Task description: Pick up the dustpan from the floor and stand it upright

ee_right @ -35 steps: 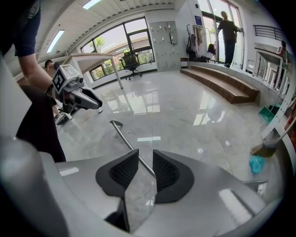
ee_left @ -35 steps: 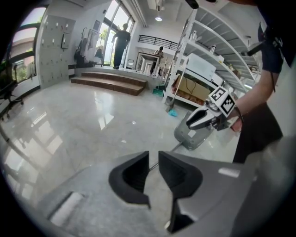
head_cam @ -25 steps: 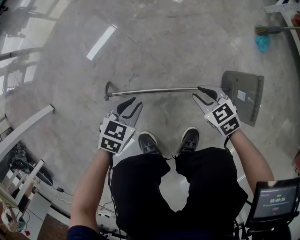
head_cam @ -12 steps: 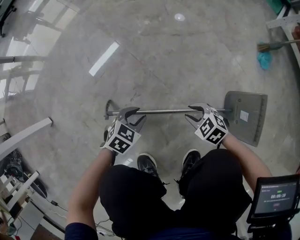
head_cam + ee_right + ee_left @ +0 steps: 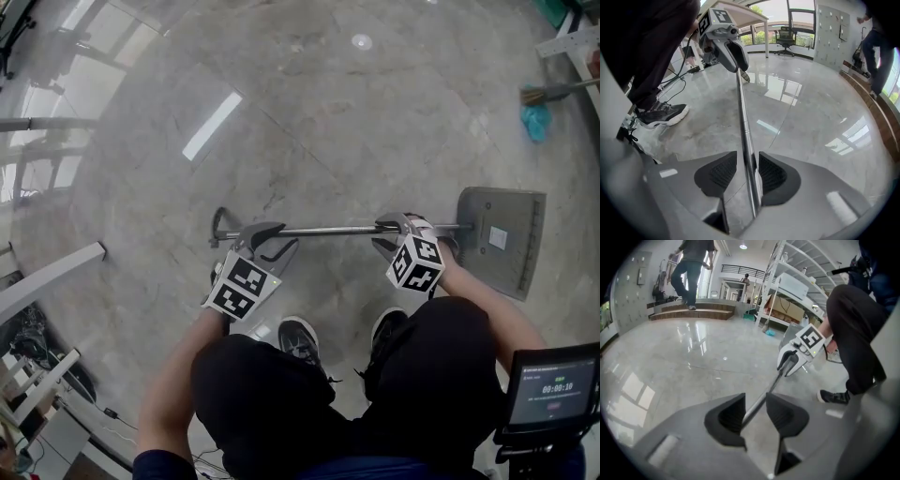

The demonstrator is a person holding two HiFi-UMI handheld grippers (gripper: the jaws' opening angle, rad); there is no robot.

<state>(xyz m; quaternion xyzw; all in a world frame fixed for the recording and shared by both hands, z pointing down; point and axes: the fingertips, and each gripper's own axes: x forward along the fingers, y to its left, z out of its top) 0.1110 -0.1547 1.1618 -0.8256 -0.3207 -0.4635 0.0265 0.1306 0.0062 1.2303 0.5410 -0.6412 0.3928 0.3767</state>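
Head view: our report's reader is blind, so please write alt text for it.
Seen from above, a person bends over a dustpan lying flat on a polished grey floor. The left hand-held gripper and right hand-held gripper straddle its metal handle with open jaws, which have just been opening.

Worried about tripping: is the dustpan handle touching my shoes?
Apart. Head view shows bare floor between the dustpan handle and both shoes.
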